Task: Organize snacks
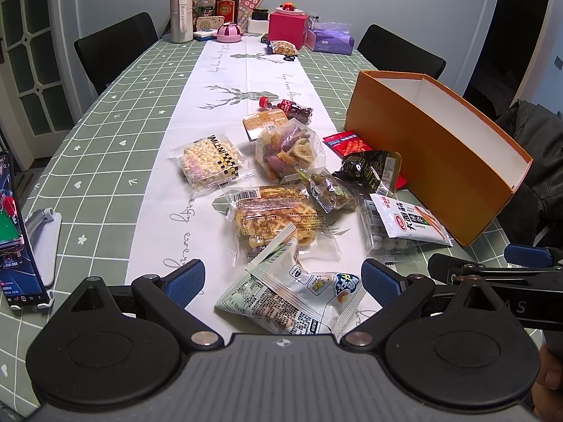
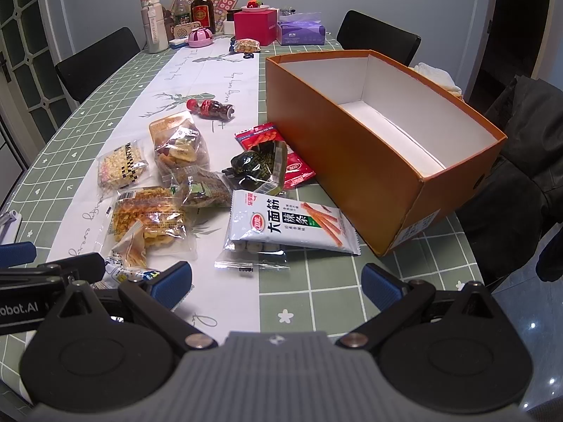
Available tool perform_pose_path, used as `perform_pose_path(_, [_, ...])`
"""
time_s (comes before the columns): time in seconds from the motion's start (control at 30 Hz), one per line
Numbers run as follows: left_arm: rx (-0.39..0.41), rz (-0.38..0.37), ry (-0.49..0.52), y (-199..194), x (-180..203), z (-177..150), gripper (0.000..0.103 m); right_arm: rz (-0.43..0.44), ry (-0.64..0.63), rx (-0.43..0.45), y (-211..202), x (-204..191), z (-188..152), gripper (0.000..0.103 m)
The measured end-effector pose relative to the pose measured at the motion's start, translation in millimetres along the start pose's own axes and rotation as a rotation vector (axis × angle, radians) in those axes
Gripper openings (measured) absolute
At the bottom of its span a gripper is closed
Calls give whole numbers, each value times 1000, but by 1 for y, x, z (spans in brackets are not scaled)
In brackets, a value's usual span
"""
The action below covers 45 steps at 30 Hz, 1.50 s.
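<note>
Several snack packets lie on the table runner. A white-and-blue packet [image 1: 292,292] sits between the wide-open fingers of my left gripper [image 1: 283,281], not clamped. Beyond it lie a waffle-snack bag [image 1: 274,221], a puffed-rice bag [image 1: 211,165], a dried-fruit bag [image 1: 288,151], a dark green packet [image 1: 366,168], a red packet [image 1: 348,142] and a small cola bottle [image 1: 288,107]. My right gripper [image 2: 276,283] is open and empty, just short of a white spicy-strip packet [image 2: 285,225]. The orange box [image 2: 352,161] stands open and empty at the right.
A phone on a stand [image 1: 14,242] is at the left table edge. Bottles [image 1: 225,1], a pink box [image 1: 286,28] and a tissue box [image 1: 330,37] stand at the far end. Black chairs [image 1: 112,49] flank the table. A dark jacket [image 2: 527,147] lies beside the box.
</note>
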<state>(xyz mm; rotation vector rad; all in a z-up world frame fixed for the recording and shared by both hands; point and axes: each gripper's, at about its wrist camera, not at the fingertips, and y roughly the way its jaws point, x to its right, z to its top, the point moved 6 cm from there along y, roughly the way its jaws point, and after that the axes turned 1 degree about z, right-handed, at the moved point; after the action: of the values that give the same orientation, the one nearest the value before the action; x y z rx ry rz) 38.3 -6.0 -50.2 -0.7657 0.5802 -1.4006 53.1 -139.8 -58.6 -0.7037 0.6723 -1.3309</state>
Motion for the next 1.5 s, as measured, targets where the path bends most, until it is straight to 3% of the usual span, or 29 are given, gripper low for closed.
perform_pose_path(1.27, [-2, -1, 3, 1, -1, -1, 103, 3, -12, -3, 1, 0, 0, 100])
perform_pose_path(1.43, [32, 9, 2, -6, -8, 9, 103, 71, -120, 16, -8, -6, 18, 100])
perform_pose_path(1.5, [42, 6, -6, -7, -13, 11, 103, 176, -217, 51, -13, -13, 28, 100])
